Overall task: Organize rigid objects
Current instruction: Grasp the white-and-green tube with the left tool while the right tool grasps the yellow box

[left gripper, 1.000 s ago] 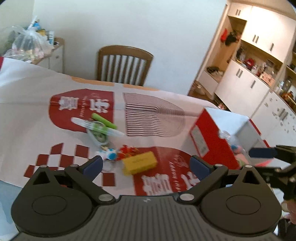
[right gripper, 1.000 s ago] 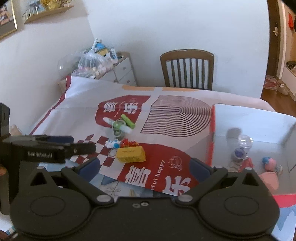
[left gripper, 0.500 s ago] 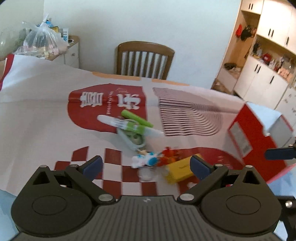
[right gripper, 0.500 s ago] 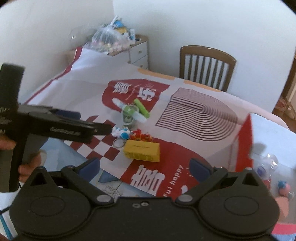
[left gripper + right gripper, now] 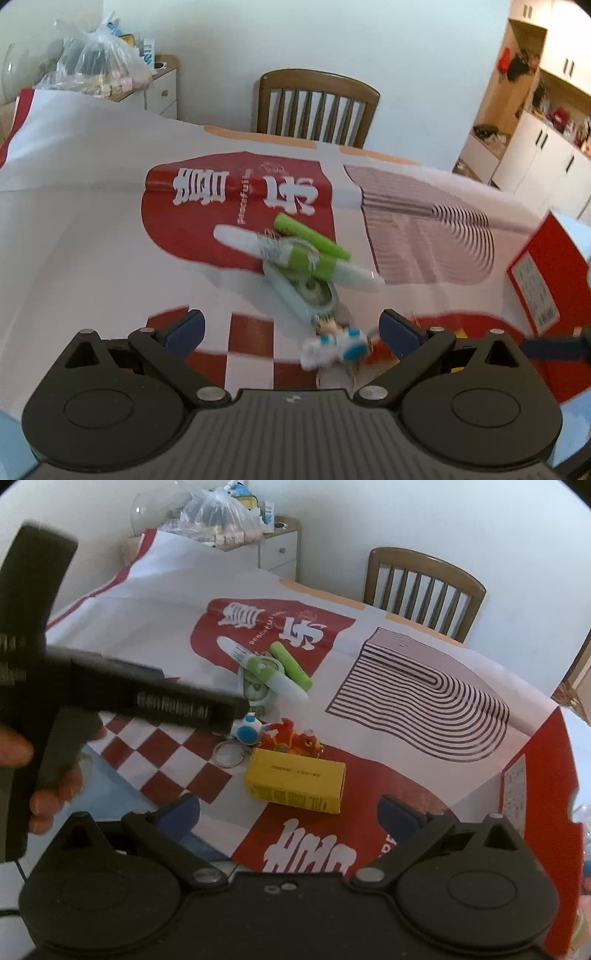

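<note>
A small heap of objects lies on the red and white cloth (image 5: 406, 635). It holds a white and green marker (image 5: 295, 254), a green tube (image 5: 312, 235), a pale correction-tape case (image 5: 306, 291), a blue and white keychain figure (image 5: 338, 345), a red toy (image 5: 291, 740) and a yellow box (image 5: 295, 784). My left gripper (image 5: 291, 328) is open, just above the keychain figure. My right gripper (image 5: 288, 812) is open too, right behind the yellow box. In the right wrist view the left gripper (image 5: 207, 705) reaches over the figure.
A red cardboard box (image 5: 543, 280) stands open at the right edge of the table. A wooden chair (image 5: 317, 107) is at the far side. A cabinet with a plastic bag (image 5: 96, 70) stands at the back left, white cupboards (image 5: 546, 155) at the right.
Both grippers have swung left, away from the red box and toward the heap. The left one has come forward over the keychain figure; the right one has closed in on the yellow box.
</note>
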`<state>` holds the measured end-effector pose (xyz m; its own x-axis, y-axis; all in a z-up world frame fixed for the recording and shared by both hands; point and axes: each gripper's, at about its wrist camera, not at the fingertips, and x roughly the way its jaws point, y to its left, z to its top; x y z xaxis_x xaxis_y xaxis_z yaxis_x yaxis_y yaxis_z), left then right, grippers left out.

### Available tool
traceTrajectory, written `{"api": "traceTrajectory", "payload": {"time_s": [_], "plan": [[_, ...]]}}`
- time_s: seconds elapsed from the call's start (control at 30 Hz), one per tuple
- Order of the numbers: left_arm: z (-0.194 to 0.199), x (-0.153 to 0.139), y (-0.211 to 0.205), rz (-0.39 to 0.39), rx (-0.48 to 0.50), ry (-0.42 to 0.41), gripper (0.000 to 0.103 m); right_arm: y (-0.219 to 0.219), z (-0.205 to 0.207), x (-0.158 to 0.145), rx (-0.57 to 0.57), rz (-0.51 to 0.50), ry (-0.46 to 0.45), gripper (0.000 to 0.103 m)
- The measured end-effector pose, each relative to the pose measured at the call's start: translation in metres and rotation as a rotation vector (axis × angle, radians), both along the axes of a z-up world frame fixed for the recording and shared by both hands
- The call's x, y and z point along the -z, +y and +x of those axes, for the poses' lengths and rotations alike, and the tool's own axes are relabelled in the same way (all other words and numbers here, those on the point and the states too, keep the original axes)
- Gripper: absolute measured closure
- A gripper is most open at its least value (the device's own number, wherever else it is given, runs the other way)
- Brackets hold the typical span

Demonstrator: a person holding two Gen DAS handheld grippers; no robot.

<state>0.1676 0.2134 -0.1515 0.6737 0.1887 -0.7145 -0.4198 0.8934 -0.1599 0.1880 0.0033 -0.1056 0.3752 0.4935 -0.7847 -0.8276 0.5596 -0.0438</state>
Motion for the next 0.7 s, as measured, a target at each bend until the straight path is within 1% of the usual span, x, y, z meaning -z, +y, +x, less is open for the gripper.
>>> {"api": "traceTrajectory", "payload": {"time_s": [0.2, 0.4, 0.47, 0.57, 0.63, 0.7], "plan": [[0.027, 0.001, 0.024, -0.031, -0.056, 0.005, 0.002, 0.013, 0.009, 0.011, 0.004, -0.009, 0.004, 0.001], [0.048, 0.010, 0.059, -0.143, -0.151, 0.020, 0.002, 0.023, 0.015, 0.017, -0.008, -0.017, 0.006, 0.001], [0.053, 0.014, 0.071, -0.201, -0.192, 0.022, 0.003, 0.026, 0.016, 0.020, -0.011, -0.025, 0.008, 0.001], [0.057, 0.020, 0.081, -0.267, -0.238, 0.015, 0.003, 0.029, 0.018, 0.024, -0.016, -0.029, 0.012, 0.001], [0.059, 0.022, 0.086, -0.293, -0.263, 0.008, 0.003, 0.032, 0.019, 0.025, -0.018, -0.025, 0.016, 0.001], [0.061, 0.021, 0.088, -0.301, -0.273, 0.004, 0.009, 0.033, 0.019, 0.026, -0.018, -0.024, 0.017, 0.001]]}}
